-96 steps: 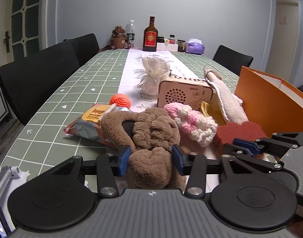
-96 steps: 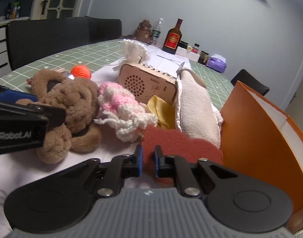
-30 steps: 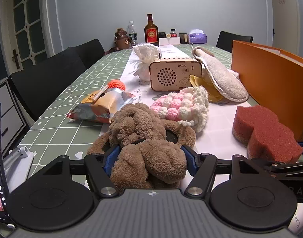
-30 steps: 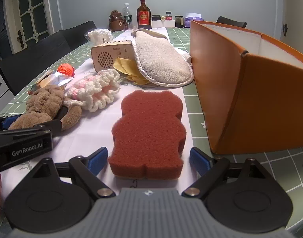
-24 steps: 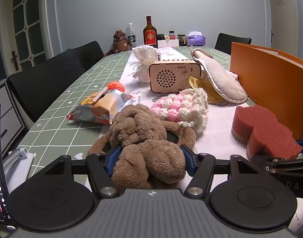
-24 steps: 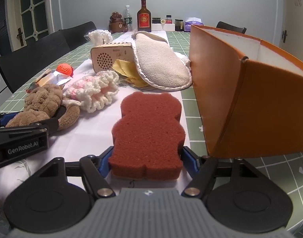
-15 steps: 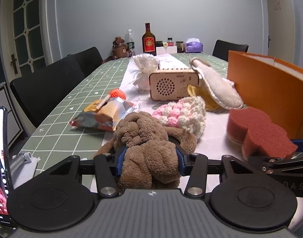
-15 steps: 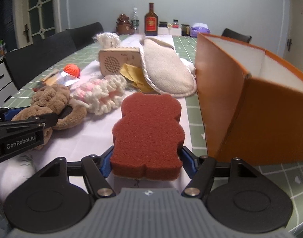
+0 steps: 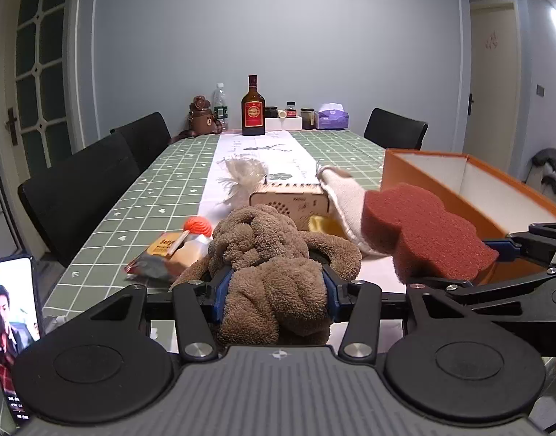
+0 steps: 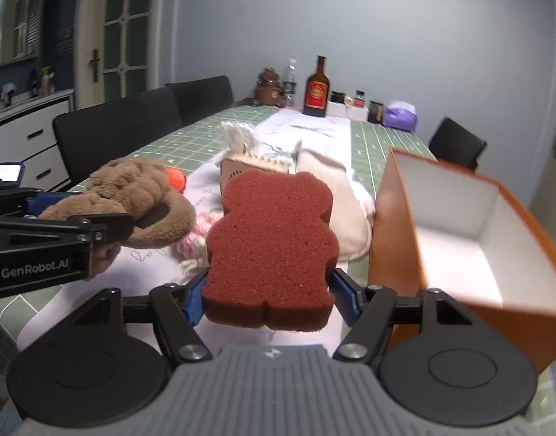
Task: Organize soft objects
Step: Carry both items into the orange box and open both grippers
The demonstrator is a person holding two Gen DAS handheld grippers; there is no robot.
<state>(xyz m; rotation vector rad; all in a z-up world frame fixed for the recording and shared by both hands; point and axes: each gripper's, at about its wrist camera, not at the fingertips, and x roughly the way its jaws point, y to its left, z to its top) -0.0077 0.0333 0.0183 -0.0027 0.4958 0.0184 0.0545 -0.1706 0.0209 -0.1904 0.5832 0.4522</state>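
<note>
My left gripper (image 9: 274, 290) is shut on a brown plush toy (image 9: 274, 254) and holds it above the table; the toy also shows at the left of the right wrist view (image 10: 132, 189). My right gripper (image 10: 268, 301) is shut on a red bear-shaped sponge (image 10: 274, 247), lifted off the table; the sponge also shows in the left wrist view (image 9: 419, 232). An open orange box (image 10: 459, 225) with a white inside stands just right of the sponge. A pink and white crochet piece (image 10: 194, 236) lies under the sponge.
On the table lie a wooden radio (image 9: 288, 200), a beige slipper (image 9: 347, 196), a yellow cloth (image 9: 321, 223), an orange ball (image 9: 198, 225), a snack packet (image 9: 165, 254) and a white tuft (image 9: 245, 174). Bottles (image 9: 253, 107) and jars stand at the far end. Black chairs (image 9: 81, 196) line the left side.
Both grippers closed on their objects and lifted them off the table. The sponge has risen to the level of the orange box's rim and the box's inside now shows.
</note>
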